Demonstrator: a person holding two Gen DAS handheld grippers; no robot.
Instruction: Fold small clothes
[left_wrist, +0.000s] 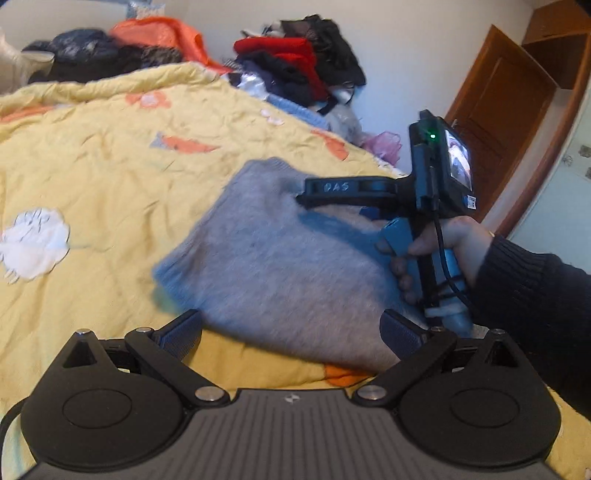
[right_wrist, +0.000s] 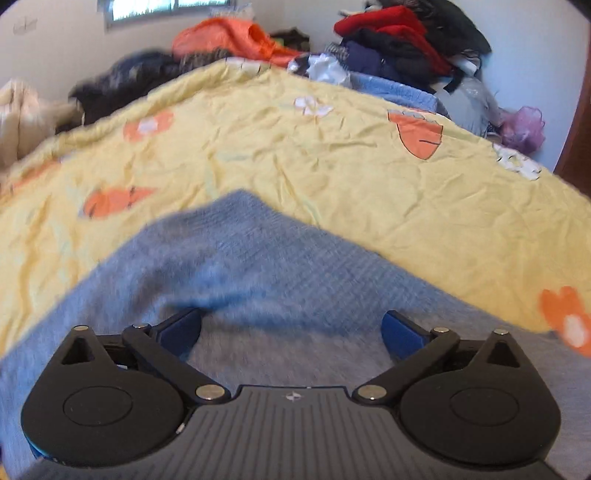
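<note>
A grey-blue knit garment (left_wrist: 277, 266) lies folded and fuzzy on the yellow bedspread (left_wrist: 110, 166). My left gripper (left_wrist: 291, 332) is open, its pads spread wide at the garment's near edge with nothing between them. A hand in a dark sleeve holds my right gripper (left_wrist: 303, 192), whose fingers reach in from the right over the garment's upper part. In the right wrist view that right gripper (right_wrist: 291, 328) is open just above the garment (right_wrist: 258, 258), which fills the lower frame. A fold or raised layer sits ahead of the fingers.
Piles of clothes line the bed's far side: orange (left_wrist: 162, 37), dark (left_wrist: 81, 51), and red and black (left_wrist: 295, 59). A pale blue knit piece (right_wrist: 391, 88) lies by the pile. A wooden door (left_wrist: 498, 122) stands at the right. Bedspread (right_wrist: 332, 166) stretches beyond the garment.
</note>
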